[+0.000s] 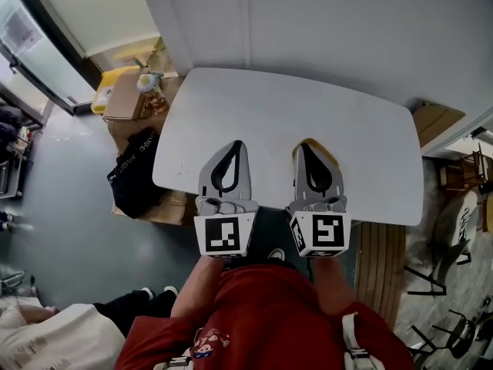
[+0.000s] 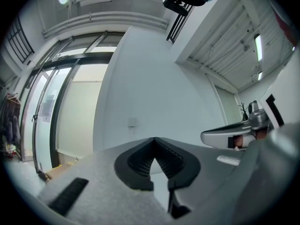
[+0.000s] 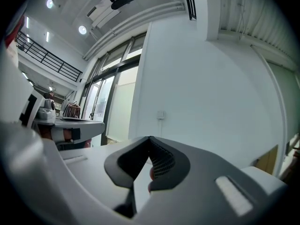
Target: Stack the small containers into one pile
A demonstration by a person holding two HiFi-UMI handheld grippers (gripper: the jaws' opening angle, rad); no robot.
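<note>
No small container shows plainly in any view. Over the near edge of the white table (image 1: pixel 293 106), my left gripper (image 1: pixel 237 145) and right gripper (image 1: pixel 302 146) are held side by side, pointing away from me. Each has its jaws closed tip to tip with nothing gripped. A thin tan rim (image 1: pixel 330 154) peeks out around the right gripper's tips; I cannot tell what it is. The left gripper view shows its own closed jaws (image 2: pixel 153 140) against a white wall, with the right gripper (image 2: pixel 232 135) beside them. In the right gripper view the closed jaws (image 3: pixel 149 138) face the same wall.
A black bag (image 1: pixel 135 177) and cardboard boxes (image 1: pixel 123 99) lie on the floor left of the table, by a yellow bin (image 1: pixel 108 79). Dark chairs (image 1: pixel 447 284) stand at the right. Glass doors (image 2: pixel 51 121) are at the left of the white wall.
</note>
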